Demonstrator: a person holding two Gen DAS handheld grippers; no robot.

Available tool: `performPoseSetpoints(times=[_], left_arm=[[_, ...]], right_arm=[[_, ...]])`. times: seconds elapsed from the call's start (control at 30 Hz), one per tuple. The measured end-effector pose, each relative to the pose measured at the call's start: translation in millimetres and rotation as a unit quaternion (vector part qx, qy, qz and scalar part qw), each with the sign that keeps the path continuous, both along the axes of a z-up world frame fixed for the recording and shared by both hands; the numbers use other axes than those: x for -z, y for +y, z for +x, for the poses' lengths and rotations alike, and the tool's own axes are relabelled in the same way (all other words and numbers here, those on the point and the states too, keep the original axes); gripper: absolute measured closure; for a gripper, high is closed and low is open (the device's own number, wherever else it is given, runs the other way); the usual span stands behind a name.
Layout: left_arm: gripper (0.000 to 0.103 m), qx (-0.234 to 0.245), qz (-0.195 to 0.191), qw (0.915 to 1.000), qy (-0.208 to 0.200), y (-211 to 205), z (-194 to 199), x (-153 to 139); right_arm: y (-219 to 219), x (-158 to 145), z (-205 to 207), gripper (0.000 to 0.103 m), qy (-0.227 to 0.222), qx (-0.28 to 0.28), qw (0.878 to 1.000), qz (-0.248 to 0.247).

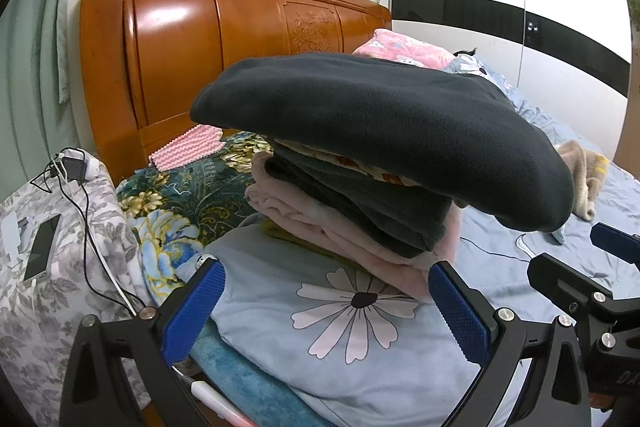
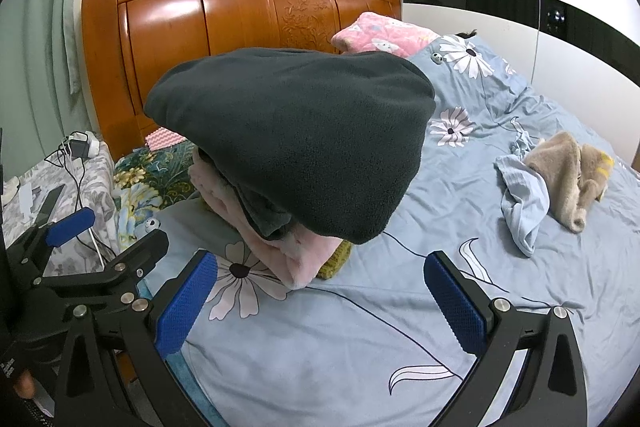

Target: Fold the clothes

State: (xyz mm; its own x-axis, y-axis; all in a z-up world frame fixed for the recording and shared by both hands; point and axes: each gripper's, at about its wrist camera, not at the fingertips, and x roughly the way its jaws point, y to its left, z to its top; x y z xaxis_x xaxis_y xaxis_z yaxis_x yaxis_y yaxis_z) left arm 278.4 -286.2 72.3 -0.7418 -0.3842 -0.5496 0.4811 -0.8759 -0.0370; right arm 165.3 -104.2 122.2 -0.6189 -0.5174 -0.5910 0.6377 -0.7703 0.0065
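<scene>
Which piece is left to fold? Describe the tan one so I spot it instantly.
Start at the orange wooden headboard and move down the light blue flowered bedsheet toward its right side. There a crumpled tan fleece garment lies loose, touching a crumpled pale blue cloth. Unlike the folded stack of clothes, it is unfolded and has a yellow patch.

A folded dark grey fleece garment [image 1: 376,131] lies on top of a stack of folded clothes [image 1: 352,219], overhanging it toward 3 o'clock. Beneath it sit a dark piece, a pink fleece [image 2: 296,251] and an olive knit [image 2: 334,261]. At 3 o'clock, well apart, lie a crumpled tan garment [image 2: 568,171] and a light blue one [image 2: 524,203], unfolded.
</scene>
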Motion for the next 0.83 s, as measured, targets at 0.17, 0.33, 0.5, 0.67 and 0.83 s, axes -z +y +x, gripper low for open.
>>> performPoseSetpoints(times=[0.17, 0.33, 0.5, 0.67, 0.83], left_arm=[[0.000, 0.001, 0.002, 1.0000, -0.001, -0.2, -0.3, 0.8], [0.000, 0.000, 0.002, 1.0000, -0.004, -0.6, -1.0, 1.8], [0.000, 0.000, 0.003, 1.0000, -0.005, -1.2, -1.5, 2.7], [0.000, 0.000, 0.000, 1.0000, -0.007, -0.6, -1.8, 3.4], [0.000, -0.001, -0.003, 1.0000, -0.006, -0.3, -1.6, 3.3]], right_arm=[[0.6, -0.3, 0.0, 0.000, -0.001, -0.001, 1.000, 0.000], [0.9, -0.2, -0.1, 0.000, -0.002, -0.001, 1.000, 0.001], [-0.4, -0.2, -0.4, 0.000, -0.002, -0.001, 1.000, 0.002], [-0.9, 0.3, -0.8, 0.000, -0.003, 0.000, 1.000, 0.002], [-1.4, 0.4, -0.6, 0.000, -0.003, 0.001, 1.000, 0.002]])
